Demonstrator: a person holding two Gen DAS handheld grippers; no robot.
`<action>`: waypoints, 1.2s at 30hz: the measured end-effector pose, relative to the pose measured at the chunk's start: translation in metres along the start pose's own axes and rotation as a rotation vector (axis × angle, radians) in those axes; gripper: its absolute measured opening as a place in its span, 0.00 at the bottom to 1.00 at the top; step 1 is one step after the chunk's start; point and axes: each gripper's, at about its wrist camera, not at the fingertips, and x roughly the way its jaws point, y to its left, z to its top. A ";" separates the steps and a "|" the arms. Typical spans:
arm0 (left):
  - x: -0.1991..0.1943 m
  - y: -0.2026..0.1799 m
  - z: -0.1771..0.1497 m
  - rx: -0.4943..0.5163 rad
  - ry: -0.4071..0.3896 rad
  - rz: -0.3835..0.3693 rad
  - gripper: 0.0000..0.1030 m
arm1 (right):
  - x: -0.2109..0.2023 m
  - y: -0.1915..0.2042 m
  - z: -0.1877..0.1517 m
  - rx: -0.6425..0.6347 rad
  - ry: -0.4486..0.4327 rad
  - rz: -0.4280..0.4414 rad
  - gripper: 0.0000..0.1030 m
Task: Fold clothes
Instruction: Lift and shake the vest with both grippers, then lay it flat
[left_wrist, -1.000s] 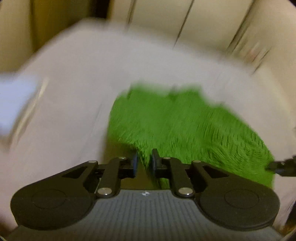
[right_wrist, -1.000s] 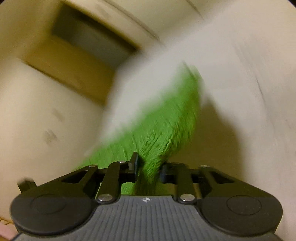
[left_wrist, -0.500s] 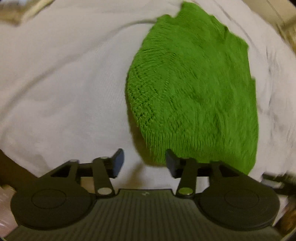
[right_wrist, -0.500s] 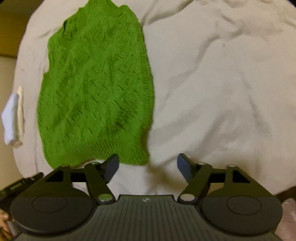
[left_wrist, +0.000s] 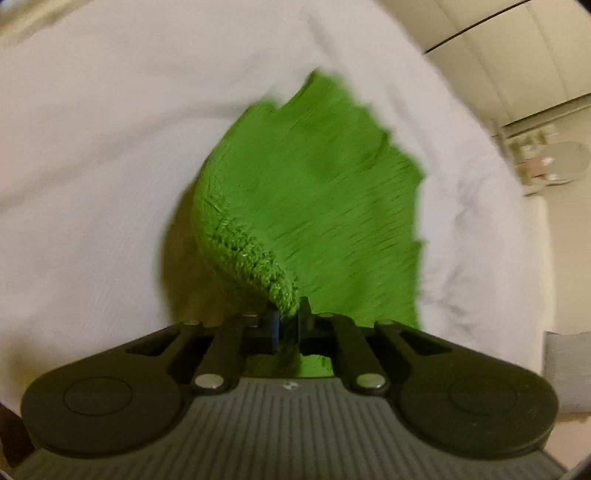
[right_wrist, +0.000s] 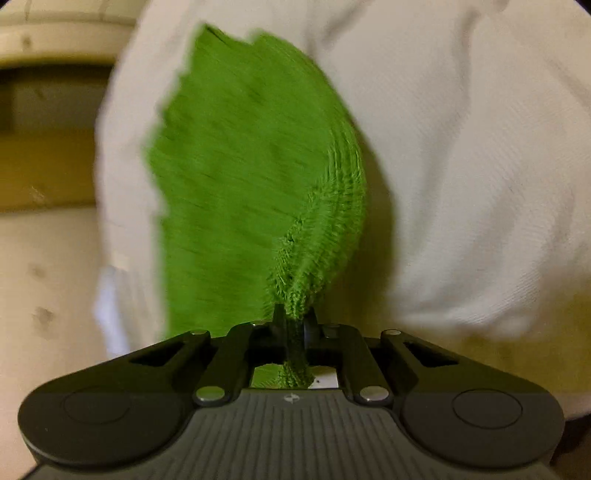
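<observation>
Both tongs are pinching the bright green knitted sweater (left_wrist: 314, 206). The left gripper (left_wrist: 287, 325) is pressed together on a ribbed hem corner, w/ fabric running through between the fingers. The right gripper (right_wrist: 294, 325) is clamped on a bunched ridge of the same hem, and a tail of knit pokes out behind the jaws. The sweater's near end is lifted off the rumpled white bedsheet (left_wrist: 92, 166); its far end looks to lie on the sheet, but blur makes contact hard to confirm.

Risks, as I judge them:
- Both grips are thin, right at the edge. The loose stretchy knit could slide out under a quick pull, esp. on the left, where only a small corner is held.
- The right side holds a wad, not a flat edge, so the fold line may come out skewed.
- The far end may drag the sheet or bunch up instead of laying over flat.
- The sweater sits near the bed edge in the right view, so an overshoot could drop it off.
</observation>
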 end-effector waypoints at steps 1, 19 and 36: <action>-0.017 -0.010 0.010 0.006 -0.004 -0.005 0.05 | -0.016 0.009 0.004 0.029 -0.011 0.029 0.08; 0.043 0.038 -0.022 -0.068 0.187 0.129 0.40 | 0.018 -0.001 0.007 -0.007 -0.048 -0.237 0.57; 0.016 -0.015 0.002 0.144 0.043 0.005 0.05 | 0.016 0.029 0.005 -0.285 -0.082 -0.009 0.10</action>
